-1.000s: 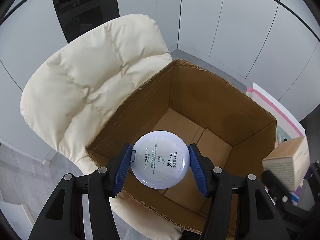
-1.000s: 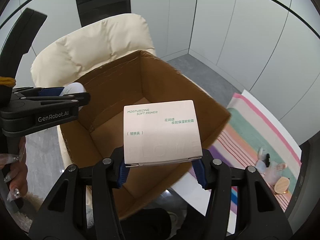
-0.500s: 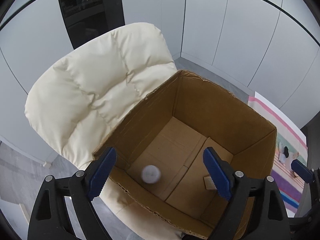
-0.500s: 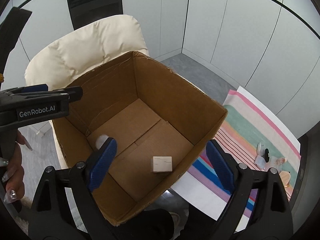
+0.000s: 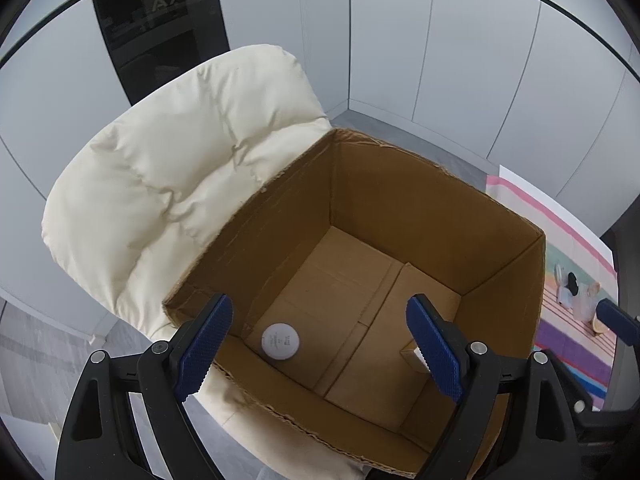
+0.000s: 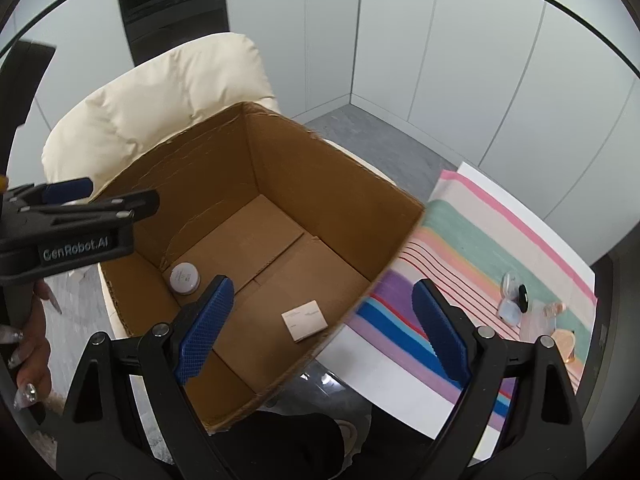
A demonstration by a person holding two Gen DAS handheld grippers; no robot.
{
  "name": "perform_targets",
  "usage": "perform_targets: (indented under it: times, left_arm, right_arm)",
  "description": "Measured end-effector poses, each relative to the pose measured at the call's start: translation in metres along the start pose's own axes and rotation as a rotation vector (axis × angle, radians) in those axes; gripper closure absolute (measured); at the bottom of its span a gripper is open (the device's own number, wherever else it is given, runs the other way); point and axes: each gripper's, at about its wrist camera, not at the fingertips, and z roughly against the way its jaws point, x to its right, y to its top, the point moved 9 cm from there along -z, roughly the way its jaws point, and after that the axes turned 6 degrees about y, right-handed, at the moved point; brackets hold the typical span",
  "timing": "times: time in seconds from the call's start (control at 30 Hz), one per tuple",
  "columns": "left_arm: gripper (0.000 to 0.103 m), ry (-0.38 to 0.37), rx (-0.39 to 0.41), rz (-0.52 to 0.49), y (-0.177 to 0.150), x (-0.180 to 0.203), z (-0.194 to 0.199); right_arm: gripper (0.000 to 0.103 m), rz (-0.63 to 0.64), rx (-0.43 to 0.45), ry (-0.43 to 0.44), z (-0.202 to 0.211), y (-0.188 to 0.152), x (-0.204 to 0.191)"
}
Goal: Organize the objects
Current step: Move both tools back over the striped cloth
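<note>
Round white compact (image 5: 280, 341) and pale square carton (image 6: 304, 320) are lying apart inside the brown cardboard box (image 5: 400, 208). Left gripper (image 5: 320, 350) and right gripper (image 6: 324, 328) are hovering above, both released, having just been opening.

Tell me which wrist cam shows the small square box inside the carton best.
Right wrist. The small square box lies flat on the carton floor, its printed top fully in view, apart from the round compact. In the left wrist view only a corner of it shows behind a finger pad.
</note>
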Motion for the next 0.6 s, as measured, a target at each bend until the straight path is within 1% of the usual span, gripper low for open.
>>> perform_targets:
  times: [0.1,0.27,0.47,0.5,0.6]
  left_arm:
    - [0.013,-0.015,-0.008,-0.005,0.001,0.012,-0.003]
    - [0.013,-0.053,-0.011,-0.045,0.007,0.050,-0.004]
    - [0.013,-0.108,-0.006,-0.144,0.011,0.121,0.001]
    - [0.013,-0.121,-0.001,-0.168,0.011,0.138,0.004]
    - [0.013,-0.149,0.012,-0.216,0.010,0.176,0.013]
  right_arm:
    - [0.010,-0.023,0.012,-0.008,0.004,-0.001,0.012]
    - [0.010,-0.083,0.012,-0.043,0.010,-0.010,0.045]
    - [0.010,-0.165,0.010,-0.106,0.025,-0.027,0.098]
    - [0.010,-0.181,0.010,-0.117,0.029,-0.031,0.108]
    - [0.010,-0.224,0.014,-0.154,0.041,-0.042,0.139]
